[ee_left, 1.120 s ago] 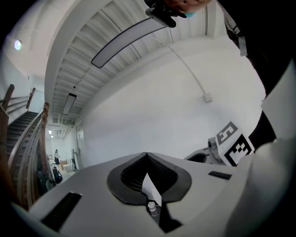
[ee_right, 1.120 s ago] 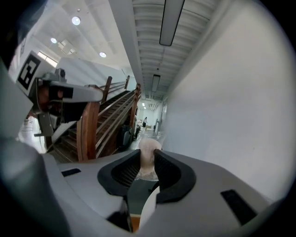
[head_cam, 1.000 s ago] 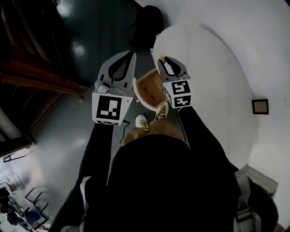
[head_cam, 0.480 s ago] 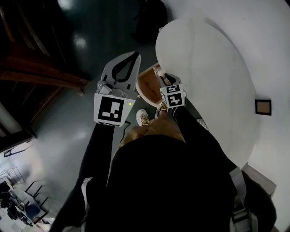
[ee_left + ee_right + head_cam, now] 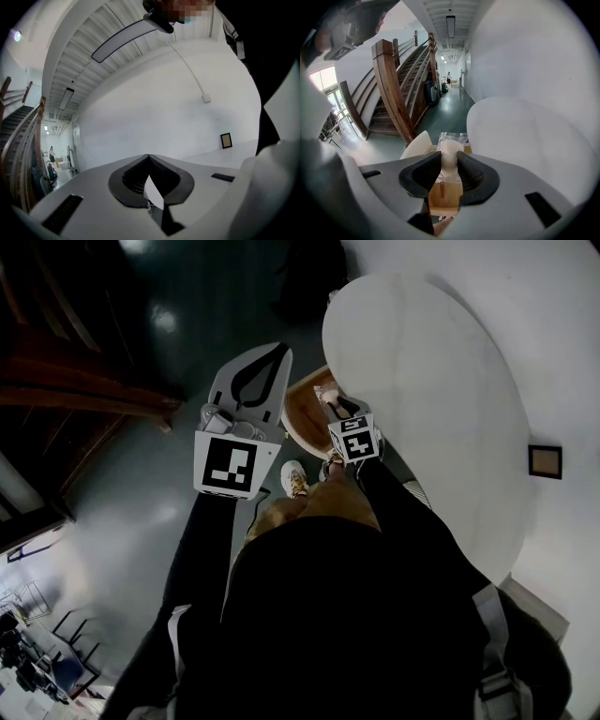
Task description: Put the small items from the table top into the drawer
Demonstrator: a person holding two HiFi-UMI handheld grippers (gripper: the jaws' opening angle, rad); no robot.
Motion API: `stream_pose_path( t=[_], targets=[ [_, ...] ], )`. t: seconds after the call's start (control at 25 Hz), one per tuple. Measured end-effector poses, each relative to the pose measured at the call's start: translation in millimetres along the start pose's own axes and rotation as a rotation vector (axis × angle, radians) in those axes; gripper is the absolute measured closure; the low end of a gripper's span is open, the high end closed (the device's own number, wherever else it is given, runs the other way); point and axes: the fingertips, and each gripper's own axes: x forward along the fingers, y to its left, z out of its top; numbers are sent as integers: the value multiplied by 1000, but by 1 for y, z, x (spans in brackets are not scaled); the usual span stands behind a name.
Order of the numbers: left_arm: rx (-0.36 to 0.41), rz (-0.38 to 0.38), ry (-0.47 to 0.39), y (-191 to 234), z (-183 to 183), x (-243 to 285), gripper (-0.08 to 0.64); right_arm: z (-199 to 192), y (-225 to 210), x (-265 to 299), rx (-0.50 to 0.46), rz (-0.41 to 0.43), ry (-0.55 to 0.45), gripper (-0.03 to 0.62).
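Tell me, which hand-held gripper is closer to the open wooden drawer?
Right. The right hand-held gripper hangs over the drawer, gripping a pale wrapped item. The left hand-held gripper sits off to the drawer's left in the head view, shut and empty.

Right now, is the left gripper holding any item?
No, the left gripper has its jaws together with nothing between them.

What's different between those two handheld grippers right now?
The left gripper has its jaws shut on nothing; the right gripper clamps a pale plastic-wrapped item. The left gripper points level into the room, while the right gripper tilts down over the open wooden drawer. Both are light grey, with dark ribbed pads and a marker cube.
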Motion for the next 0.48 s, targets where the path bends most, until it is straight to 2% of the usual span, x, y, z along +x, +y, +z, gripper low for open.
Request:
stream_pose_path(
  t=[0.12,0.24,0.48],
  targets=[
    [-3,-2,-9,0,0,0,545,2,1,-1,20,5,-23,447],
    [-1,-6,-15,0,1,1,545,2,1,-1,22,4,-28,403],
    [-6,-3,-16,3,2,5,545,6,-3,-5,24,2,-45,402]
  ],
)
